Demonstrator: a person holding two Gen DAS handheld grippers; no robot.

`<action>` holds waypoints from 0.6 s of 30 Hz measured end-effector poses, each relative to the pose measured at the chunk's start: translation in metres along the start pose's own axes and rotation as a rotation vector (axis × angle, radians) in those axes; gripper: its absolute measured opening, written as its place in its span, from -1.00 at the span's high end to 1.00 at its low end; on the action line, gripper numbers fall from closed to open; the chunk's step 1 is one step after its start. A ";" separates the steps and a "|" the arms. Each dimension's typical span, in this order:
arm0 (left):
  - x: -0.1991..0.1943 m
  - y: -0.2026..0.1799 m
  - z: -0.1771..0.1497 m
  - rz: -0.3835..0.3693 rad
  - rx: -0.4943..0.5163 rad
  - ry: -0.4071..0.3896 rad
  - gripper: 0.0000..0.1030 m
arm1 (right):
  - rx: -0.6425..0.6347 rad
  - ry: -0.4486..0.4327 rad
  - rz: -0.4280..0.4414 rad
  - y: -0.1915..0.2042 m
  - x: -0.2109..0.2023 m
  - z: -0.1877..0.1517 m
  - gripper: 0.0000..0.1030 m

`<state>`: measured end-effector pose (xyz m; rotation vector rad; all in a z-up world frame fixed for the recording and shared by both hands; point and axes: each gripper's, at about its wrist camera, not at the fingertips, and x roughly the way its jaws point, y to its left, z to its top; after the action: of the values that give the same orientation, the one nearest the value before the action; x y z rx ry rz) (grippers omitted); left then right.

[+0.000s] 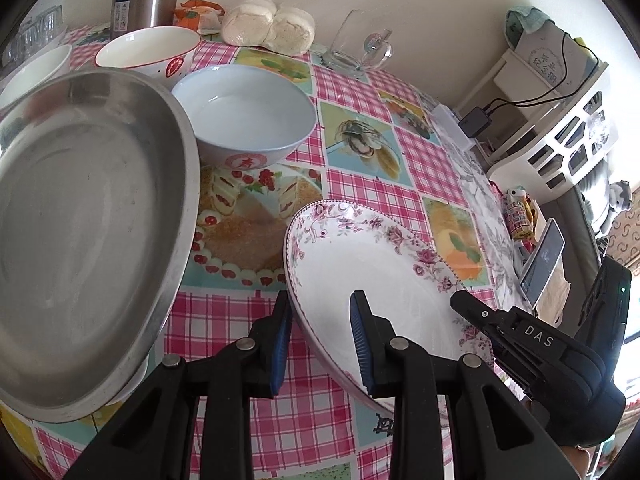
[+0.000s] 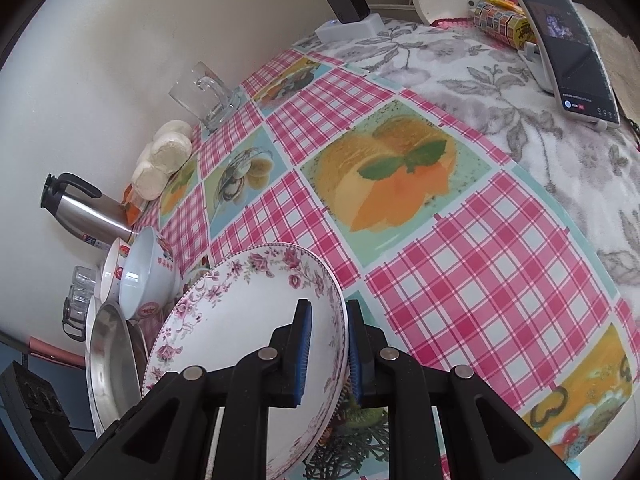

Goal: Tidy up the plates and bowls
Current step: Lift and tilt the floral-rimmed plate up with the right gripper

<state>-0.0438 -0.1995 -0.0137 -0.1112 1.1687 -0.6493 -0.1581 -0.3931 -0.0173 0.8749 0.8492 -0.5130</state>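
Plate [image 2: 240, 320] is clamped at opposite rims by left jaws and right jaws; lift both evenly, clearing the steel pan [image 1: 80, 220].

I am at a home dining table [image 2: 460, 280] under pink checked oilcloth, with a steel thermos [image 2: 86, 212], wrapped steamed buns [image 1: 268, 26] and a propped phone [image 2: 568, 48].

Open cloth to my right, crockery crowding the left

I see the tablecloth [image 2: 460, 280] bare toward the phone [image 2: 568, 48]; the steel pan [image 1: 88, 240], blue-white bowl [image 1: 244, 120] and glass mug [image 2: 204, 96] block the wall side.
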 end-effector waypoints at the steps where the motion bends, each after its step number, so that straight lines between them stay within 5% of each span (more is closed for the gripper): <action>1: 0.000 0.000 0.001 0.000 0.003 -0.004 0.41 | -0.001 -0.003 0.001 0.001 -0.001 0.000 0.65; 18: -0.039 -0.009 0.013 -0.080 0.014 -0.117 0.41 | -0.019 -0.135 0.075 0.013 -0.034 0.007 0.65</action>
<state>-0.0454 -0.1898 0.0272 -0.1827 1.0509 -0.7119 -0.1658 -0.3899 0.0190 0.8418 0.6949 -0.4916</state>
